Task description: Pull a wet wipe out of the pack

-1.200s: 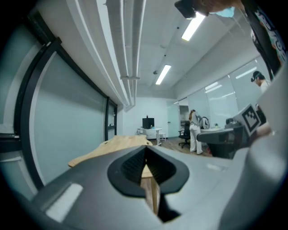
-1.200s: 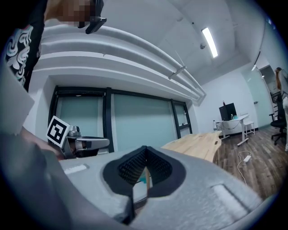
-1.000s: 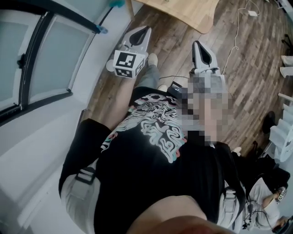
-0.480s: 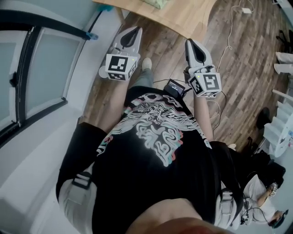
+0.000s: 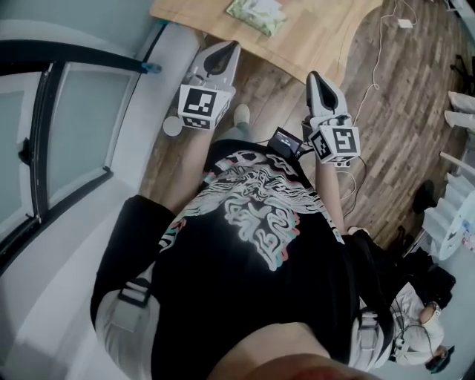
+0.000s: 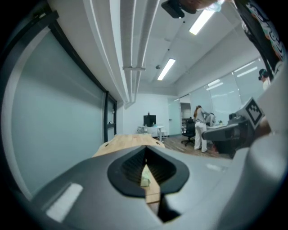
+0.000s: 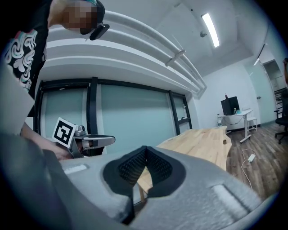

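A pale green wet wipe pack [image 5: 256, 15] lies on the wooden table [image 5: 319, 33] at the top of the head view. My left gripper [image 5: 223, 53] is held over the floor just short of the table's near edge, below and left of the pack, its jaws shut with nothing between them. My right gripper [image 5: 320, 79] is further right, also short of the table, jaws shut and empty. In the left gripper view the pack [image 6: 145, 176] shows as a small green patch past the shut jaws [image 6: 146, 155]. The right gripper view shows the table [image 7: 202, 143] beyond its shut jaws [image 7: 145, 155].
A glass wall with dark frames [image 5: 70, 126] runs along the left. Wood floor [image 5: 401, 104] lies to the right, with a white cable and adapter [image 5: 404, 22]. White shelving [image 5: 460, 215] stands at the right edge. A person [image 6: 199, 128] stands far off by desks.
The view has tilted forward, bringing the table and the wipe pack into sight. Both grippers have stayed raised in front of the body, jaws still shut.
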`<action>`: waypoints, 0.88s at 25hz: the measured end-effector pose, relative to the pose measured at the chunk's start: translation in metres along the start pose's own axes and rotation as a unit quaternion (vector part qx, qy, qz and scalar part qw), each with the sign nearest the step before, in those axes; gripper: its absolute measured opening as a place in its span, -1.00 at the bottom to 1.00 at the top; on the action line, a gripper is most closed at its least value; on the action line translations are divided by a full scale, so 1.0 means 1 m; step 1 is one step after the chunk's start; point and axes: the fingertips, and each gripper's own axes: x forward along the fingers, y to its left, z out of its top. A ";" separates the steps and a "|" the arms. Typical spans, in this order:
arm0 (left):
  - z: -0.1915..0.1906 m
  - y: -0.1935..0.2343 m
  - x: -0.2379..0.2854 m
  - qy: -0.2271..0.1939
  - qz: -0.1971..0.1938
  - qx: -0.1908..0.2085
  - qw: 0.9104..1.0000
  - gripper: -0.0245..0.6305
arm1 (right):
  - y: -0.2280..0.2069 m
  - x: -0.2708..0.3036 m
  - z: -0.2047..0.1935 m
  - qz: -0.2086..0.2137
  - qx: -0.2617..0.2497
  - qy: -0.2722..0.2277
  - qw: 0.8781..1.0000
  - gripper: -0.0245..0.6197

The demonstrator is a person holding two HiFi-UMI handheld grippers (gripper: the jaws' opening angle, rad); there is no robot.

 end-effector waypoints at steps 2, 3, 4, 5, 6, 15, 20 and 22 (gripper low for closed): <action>-0.010 0.016 0.009 0.010 -0.002 -0.004 1.000 -0.97 | -0.003 0.015 -0.003 -0.005 -0.005 0.007 1.000 -0.93; -0.014 0.023 0.014 0.011 -0.001 -0.009 1.000 -0.97 | -0.006 0.022 -0.005 -0.008 -0.008 0.012 1.000 -0.93; -0.017 0.031 0.019 0.012 -0.002 -0.013 1.000 -0.97 | -0.009 0.029 -0.006 -0.011 -0.008 0.015 1.000 -0.93; -0.019 0.038 0.025 0.012 -0.003 -0.016 1.000 -0.97 | -0.012 0.038 -0.006 -0.013 -0.007 0.017 1.000 -0.93; -0.021 0.046 0.030 0.013 -0.005 -0.020 1.000 -0.97 | -0.014 0.048 -0.008 -0.013 -0.005 0.020 1.000 -0.93; -0.030 0.073 0.045 0.015 -0.020 -0.021 0.999 -0.97 | -0.010 0.083 -0.015 -0.022 -0.005 0.038 0.999 -0.93; -0.028 0.079 0.050 -0.002 -0.025 -0.036 0.999 -0.97 | -0.006 0.084 -0.015 -0.029 -0.007 0.044 0.999 -0.93; -0.032 0.078 0.054 0.004 -0.030 -0.033 0.999 -0.97 | -0.006 0.081 -0.015 -0.032 -0.010 0.048 0.998 -0.93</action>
